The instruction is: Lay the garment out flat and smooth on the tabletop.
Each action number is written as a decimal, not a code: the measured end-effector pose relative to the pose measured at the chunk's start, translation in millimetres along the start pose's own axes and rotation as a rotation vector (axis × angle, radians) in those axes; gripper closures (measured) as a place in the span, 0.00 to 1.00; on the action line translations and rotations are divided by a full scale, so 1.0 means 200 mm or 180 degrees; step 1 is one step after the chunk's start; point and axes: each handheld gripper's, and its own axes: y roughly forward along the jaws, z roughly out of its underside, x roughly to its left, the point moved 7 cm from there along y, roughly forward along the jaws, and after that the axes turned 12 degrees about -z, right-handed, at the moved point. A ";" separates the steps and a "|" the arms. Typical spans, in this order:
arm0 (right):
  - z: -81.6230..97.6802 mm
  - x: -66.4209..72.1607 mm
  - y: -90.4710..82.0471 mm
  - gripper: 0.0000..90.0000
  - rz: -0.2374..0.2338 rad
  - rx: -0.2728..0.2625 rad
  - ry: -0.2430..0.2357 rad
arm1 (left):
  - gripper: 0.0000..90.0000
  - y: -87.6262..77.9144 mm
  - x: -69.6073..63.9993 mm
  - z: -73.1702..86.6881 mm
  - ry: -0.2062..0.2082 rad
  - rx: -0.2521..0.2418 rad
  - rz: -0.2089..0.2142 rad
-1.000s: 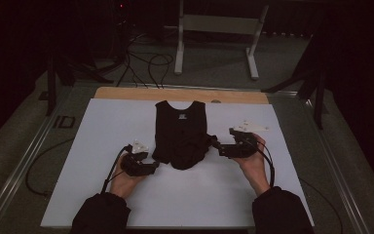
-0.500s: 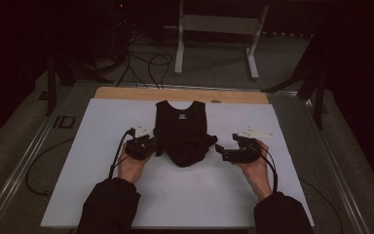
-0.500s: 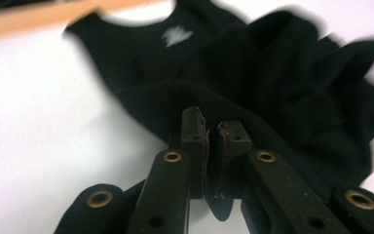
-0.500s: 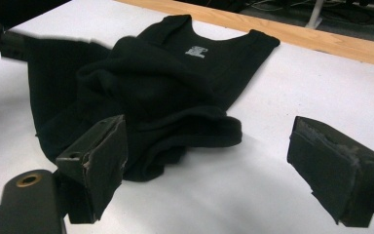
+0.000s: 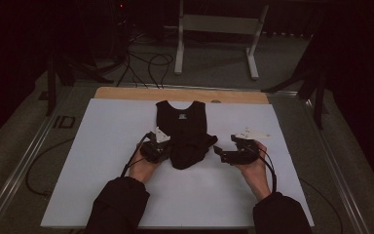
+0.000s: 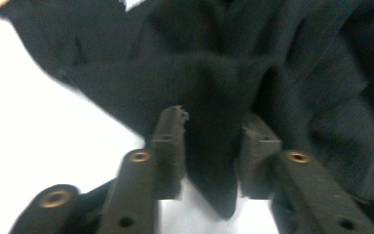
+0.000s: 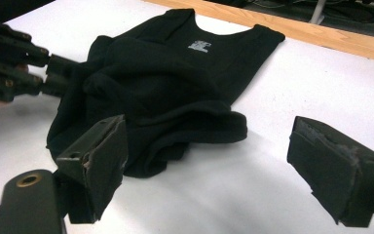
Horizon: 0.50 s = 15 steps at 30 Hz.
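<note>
Our white table (image 5: 102, 161) in a dark room, black top (image 5: 182, 129) at twelve o'clock, left gripper (image 6: 209, 146) jaws just opening around cloth, right gripper (image 7: 209, 170) jaws apart.

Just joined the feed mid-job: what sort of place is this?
Likely a lab or recording studio: a white-topped work table in a dark room, loose cables on the floor, a metal stand behind, a black top laid out.

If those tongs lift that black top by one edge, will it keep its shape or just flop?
Probably flop: the top already lies bunched in soft folds at its lower half. It looks light and thin, so it should drape from wherever the left tongs hold it, where a fold sits between the jaws. Pushed, it would likely wrinkle rather than slide flat.
</note>
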 end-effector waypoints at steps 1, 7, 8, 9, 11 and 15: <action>0.00 0.00 0.00 0.16 0.0001 0.0001 0.0002 | 0.67 0.00 0.00 0.02 -0.0019 0.0035 -0.0022; 0.00 0.01 0.01 0.16 0.0002 0.0018 -0.0010 | 0.55 0.00 0.01 0.09 -0.0213 0.0120 -0.0119; 0.00 0.01 0.01 0.16 -0.0003 0.0016 -0.0013 | 0.58 -0.01 0.01 0.09 -0.0228 0.0117 -0.0076; 0.00 0.01 0.01 0.16 -0.0003 0.0016 -0.0013 | 0.63 -0.01 0.01 0.09 -0.0228 0.0117 -0.0076; 0.00 0.01 0.01 0.16 -0.0005 0.0020 -0.0026 | 0.75 -0.03 0.00 0.09 -0.0041 0.0135 -0.0087; 0.00 0.01 0.00 0.17 -0.0012 0.0009 -0.0030 | 0.87 -0.06 0.07 0.11 0.0267 0.0217 -0.0500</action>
